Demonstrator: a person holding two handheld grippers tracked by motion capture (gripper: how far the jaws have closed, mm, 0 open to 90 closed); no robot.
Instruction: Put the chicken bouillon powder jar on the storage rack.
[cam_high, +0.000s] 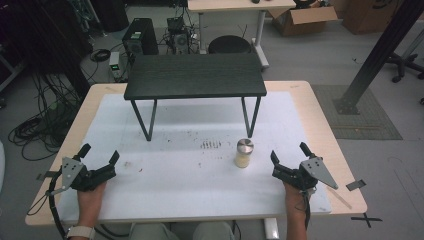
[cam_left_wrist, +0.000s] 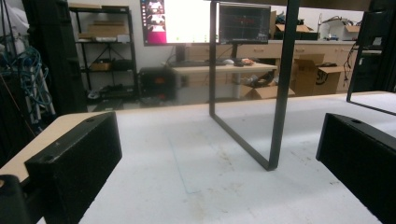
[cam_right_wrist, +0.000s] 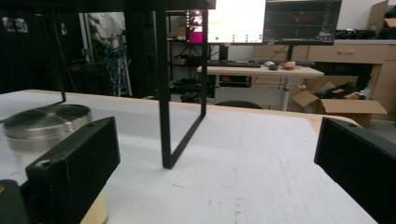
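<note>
Jar (cam_high: 244, 153) stands upright just left of the empty, wide-open right claw (cam_high: 289, 160), not touching it.

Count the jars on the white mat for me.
1: a jar with a metal lid, standing near the right gripper, in front of the black shelf's right legs.

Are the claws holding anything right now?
No. The left gripper and right gripper are both open and hold nothing; the jar stands untouched.
</note>
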